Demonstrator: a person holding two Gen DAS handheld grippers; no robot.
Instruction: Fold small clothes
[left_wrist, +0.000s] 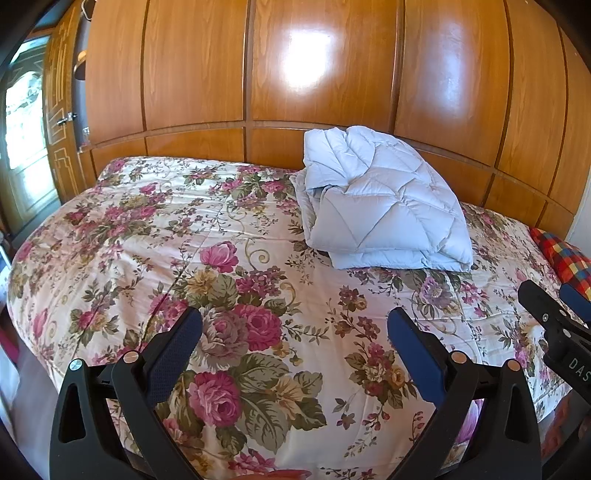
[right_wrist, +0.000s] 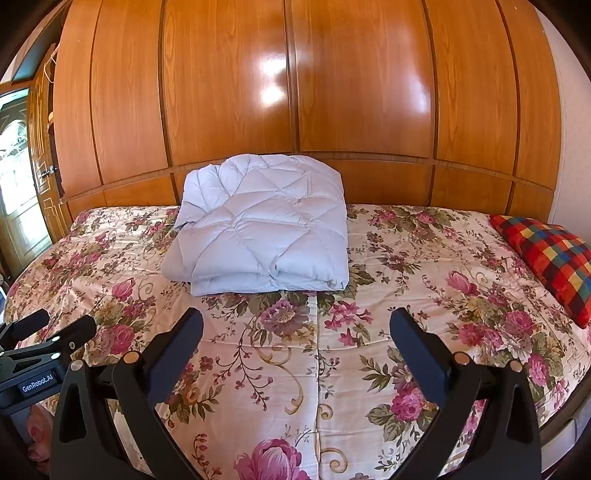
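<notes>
Left wrist view: black two-finger left gripper with blue pads (left_wrist: 294, 323) spread wide and holding nothing, poised above a floral quilted bedspread in cream, pink and green (left_wrist: 229, 236). Folded pale blue quilted duvet (left_wrist: 384, 206) lying on the bedspread at the far side, against glossy orange-brown wooden wall panelling (left_wrist: 306, 74), well apart from the fingers. Corner of a red, yellow and blue checked cushion (left_wrist: 565, 258) at the right edge, with part of the right gripper in front of it, its spread hard to judge here

Right wrist view: black right gripper (right_wrist: 296, 326) released, jaws wide apart, nothing between them, over the same bedspread. Folded duvet straight ahead, beyond the fingertips, not touched. Checked cushion at far right on the bedspread. Left gripper at the lower left edge. No small garment to be made out on the bed in either view
</notes>
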